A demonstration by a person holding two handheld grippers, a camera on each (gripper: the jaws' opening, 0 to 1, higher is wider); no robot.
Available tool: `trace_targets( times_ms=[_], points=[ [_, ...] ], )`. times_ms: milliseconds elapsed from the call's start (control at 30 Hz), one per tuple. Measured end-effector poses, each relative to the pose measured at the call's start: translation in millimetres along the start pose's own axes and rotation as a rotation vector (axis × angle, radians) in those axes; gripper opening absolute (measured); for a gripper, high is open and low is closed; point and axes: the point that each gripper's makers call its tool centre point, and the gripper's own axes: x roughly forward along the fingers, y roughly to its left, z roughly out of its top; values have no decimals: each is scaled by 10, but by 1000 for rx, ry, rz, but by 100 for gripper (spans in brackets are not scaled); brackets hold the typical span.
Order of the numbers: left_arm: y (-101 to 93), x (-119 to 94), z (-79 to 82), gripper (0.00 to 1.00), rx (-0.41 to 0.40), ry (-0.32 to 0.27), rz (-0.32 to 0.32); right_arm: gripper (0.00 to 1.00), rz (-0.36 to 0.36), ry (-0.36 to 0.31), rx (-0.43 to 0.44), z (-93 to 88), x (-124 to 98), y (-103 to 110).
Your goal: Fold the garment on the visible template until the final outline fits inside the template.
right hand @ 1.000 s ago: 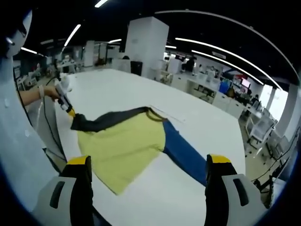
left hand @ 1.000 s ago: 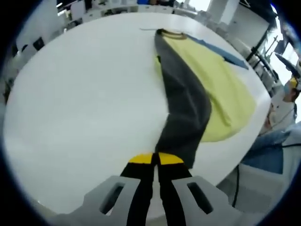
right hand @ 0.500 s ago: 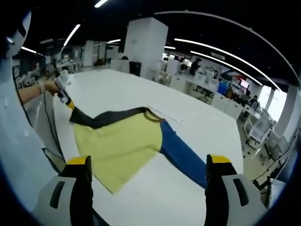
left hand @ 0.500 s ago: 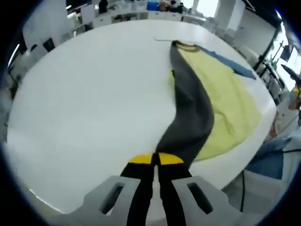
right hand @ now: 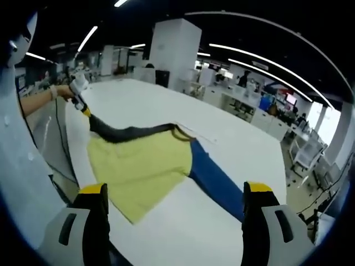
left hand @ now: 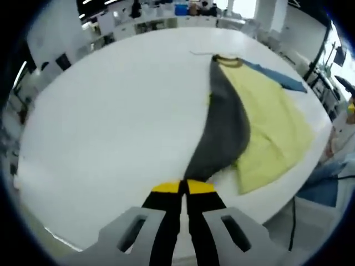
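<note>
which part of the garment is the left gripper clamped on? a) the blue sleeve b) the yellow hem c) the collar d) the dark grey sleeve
d: in the left gripper view the left gripper is shut on the end of the dark grey sleeve, which runs from the gripper's tips up toward the collar; the blue sleeve lies flat on the white table on the far side of the yellow body.
</note>
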Motion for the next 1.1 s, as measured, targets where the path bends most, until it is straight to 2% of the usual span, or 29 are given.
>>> trace_targets(
  times_ms=[233, 367, 500, 867, 1100],
  points=[
    [318, 35, 96, 0, 25, 21, 33, 100, -17, 1, 2, -32, -63, -82],
    [421, 45, 122, 0, 44, 44, 44, 100, -25, 5, 0, -45, -80, -122],
    [517, 40, 178, 0, 50, 43, 55, 100, -33, -4, 6, -26, -90, -143],
    [793, 45, 321, 0, 70, 46, 98, 100, -42, 21, 14, -77, -94, -165],
    [1039, 100, 429, 0, 88, 63, 135, 100, -60, 21, 7, -6, -71, -220]
  ],
)
